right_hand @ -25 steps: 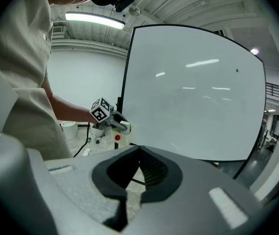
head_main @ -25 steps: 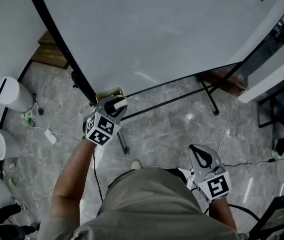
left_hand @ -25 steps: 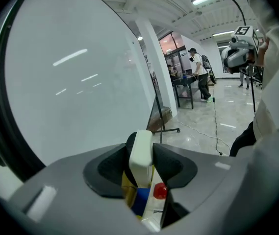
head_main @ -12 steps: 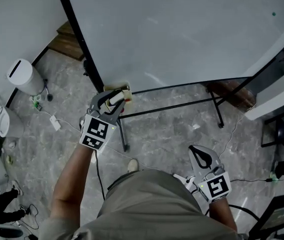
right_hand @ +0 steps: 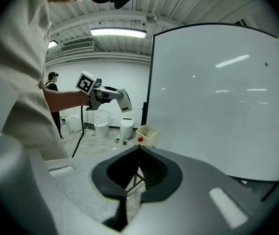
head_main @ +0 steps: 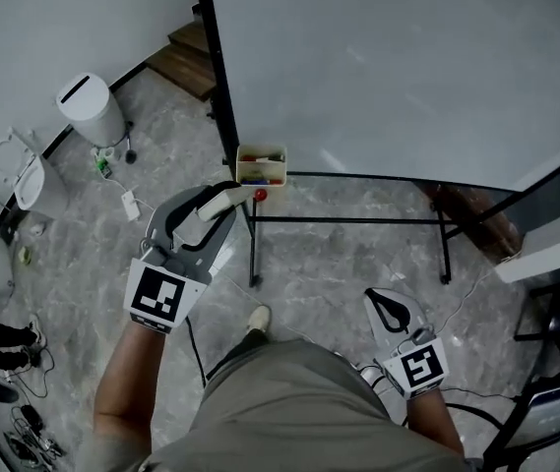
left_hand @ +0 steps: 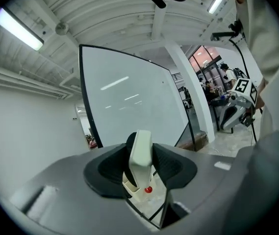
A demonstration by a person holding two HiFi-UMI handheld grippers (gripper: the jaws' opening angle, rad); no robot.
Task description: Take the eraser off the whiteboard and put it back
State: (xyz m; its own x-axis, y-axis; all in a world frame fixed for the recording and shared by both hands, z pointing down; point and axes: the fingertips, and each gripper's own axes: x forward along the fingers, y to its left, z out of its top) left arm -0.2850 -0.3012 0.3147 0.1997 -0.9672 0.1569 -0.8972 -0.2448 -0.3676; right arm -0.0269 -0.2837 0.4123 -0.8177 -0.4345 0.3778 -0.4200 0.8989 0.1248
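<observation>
My left gripper (head_main: 224,204) is shut on a pale, flat eraser (head_main: 213,207), which stands on edge between the jaws (left_hand: 141,153). It hangs in the air a little in front of the whiteboard (head_main: 407,57), just below and to the left of a cream tray (head_main: 261,149) fixed at the board's lower left corner. That tray holds markers and a red round thing. In the right gripper view the left gripper with the eraser (right_hand: 125,102) shows to the left of the board (right_hand: 217,97). My right gripper (head_main: 390,308) stays shut and empty, low by my hip.
The board stands on a black frame with legs (head_main: 252,254) on the marble floor. A white bin (head_main: 91,109), toilets (head_main: 24,180) and loose cables lie to the left. Wooden steps (head_main: 189,62) sit behind the board. People stand far off in the left gripper view.
My left gripper has lifted away from the cream tray with the eraser in its jaws and now looms larger in the head view. The right gripper has hardly moved.
</observation>
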